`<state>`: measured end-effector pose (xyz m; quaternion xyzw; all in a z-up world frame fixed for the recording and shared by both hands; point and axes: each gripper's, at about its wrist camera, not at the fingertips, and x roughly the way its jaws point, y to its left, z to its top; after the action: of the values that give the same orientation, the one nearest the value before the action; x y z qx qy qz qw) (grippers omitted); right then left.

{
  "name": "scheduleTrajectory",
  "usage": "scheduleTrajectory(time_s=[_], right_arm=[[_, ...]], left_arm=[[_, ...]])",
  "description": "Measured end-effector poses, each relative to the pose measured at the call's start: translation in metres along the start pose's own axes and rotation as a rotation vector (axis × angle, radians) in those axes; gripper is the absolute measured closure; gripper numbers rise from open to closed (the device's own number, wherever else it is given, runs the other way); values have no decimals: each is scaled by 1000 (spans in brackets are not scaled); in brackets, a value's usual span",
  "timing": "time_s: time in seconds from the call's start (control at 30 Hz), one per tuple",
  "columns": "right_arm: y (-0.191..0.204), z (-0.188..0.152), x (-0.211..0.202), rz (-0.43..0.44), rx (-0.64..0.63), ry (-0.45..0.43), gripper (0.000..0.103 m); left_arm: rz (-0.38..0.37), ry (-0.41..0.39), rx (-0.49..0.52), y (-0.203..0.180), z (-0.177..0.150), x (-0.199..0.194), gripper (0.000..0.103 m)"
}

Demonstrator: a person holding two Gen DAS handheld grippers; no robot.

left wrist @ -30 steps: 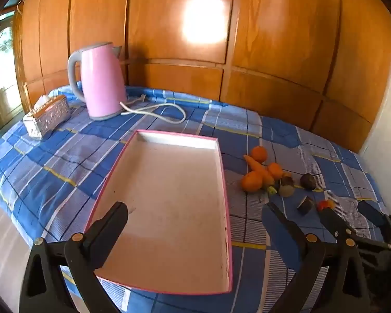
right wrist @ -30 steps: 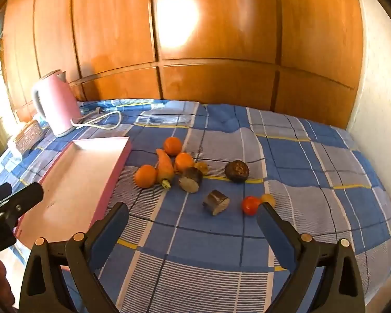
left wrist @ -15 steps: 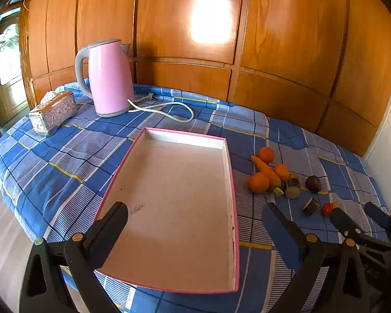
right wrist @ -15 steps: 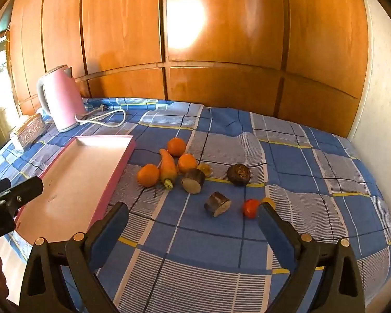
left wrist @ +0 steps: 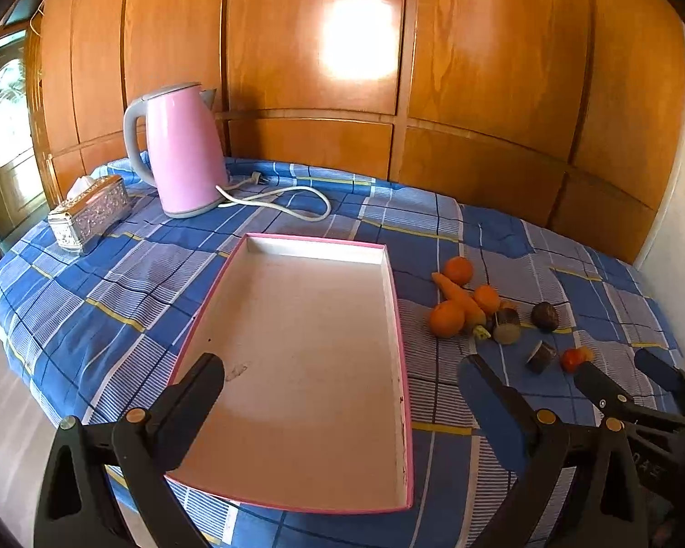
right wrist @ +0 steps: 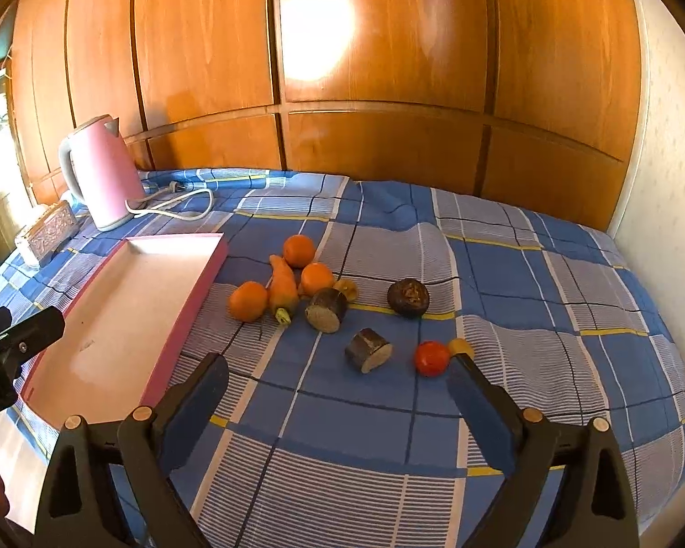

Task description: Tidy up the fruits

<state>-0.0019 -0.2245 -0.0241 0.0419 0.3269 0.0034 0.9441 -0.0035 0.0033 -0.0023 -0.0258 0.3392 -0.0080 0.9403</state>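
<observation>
A shallow pink-rimmed tray [left wrist: 390,283] [right wrist: 205,269] with a bare white floor lies on the blue checked cloth. To its right sits a cluster of produce: three oranges [right wrist: 248,300], a carrot [right wrist: 282,287], two dark cut pieces [right wrist: 326,309], a dark round fruit [right wrist: 408,297], a red tomato [right wrist: 430,358] and a small yellow fruit [right wrist: 460,346]. The same cluster shows in the left wrist view around the orange [left wrist: 446,318]. My left gripper [left wrist: 342,379] hovers open over the tray's near end. My right gripper [right wrist: 335,376] hangs open above the cloth, short of the fruit.
A pink kettle [left wrist: 182,150] with a white cord [left wrist: 292,198] stands at the back left, a silver tissue box [left wrist: 89,212] beside it. Wooden panelling closes the back, a pale wall the right. The cloth's front edge drops to the floor.
Both cameras have tilted up and shifted slightly; tray and fruit sit a little further ahead in view. Both grippers stay open and nothing on the cloth has moved.
</observation>
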Motion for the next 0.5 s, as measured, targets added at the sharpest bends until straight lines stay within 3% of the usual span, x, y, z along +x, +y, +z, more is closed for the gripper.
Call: scheduleTrajectory(time_s=[0.5], right_arm=[[-2, 0, -4, -13, -2, 8, 9]], left_arm=[[-15, 4, 26, -8, -1, -2, 0]])
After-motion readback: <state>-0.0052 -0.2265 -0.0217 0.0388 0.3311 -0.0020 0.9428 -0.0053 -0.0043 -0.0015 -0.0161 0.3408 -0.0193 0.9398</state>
